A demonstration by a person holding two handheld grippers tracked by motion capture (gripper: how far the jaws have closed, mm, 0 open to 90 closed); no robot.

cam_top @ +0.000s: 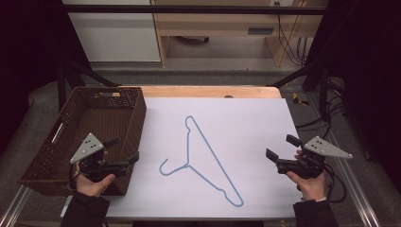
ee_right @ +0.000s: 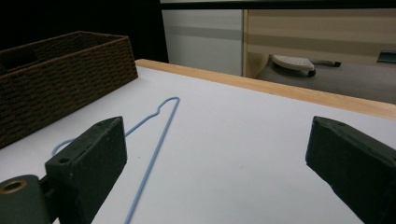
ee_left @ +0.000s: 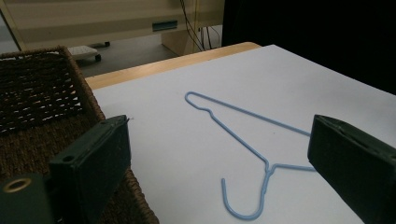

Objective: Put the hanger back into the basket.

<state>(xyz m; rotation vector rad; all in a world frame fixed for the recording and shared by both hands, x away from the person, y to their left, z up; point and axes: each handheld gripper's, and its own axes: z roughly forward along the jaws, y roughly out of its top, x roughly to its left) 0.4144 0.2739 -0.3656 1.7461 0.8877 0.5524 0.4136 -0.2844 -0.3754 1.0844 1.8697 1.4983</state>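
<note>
while the blue wire hanger (cam_top: 203, 161) is lying flat in the middle of the white table (cam_top: 246, 127), with its hook curling toward the left side, both grippers are hanging off to the sides, well apart from it. the left gripper (cam_top: 125, 149) is hovering over the near corner of the brown woven basket (cam_top: 52, 156) with its fingers spread wide and nothing between them. the right gripper (cam_top: 282, 147) is sitting near the table's right edge, fingers also standing wide apart and holding nothing.

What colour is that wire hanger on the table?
Light blue; the hanger shows best in the high view.
</note>
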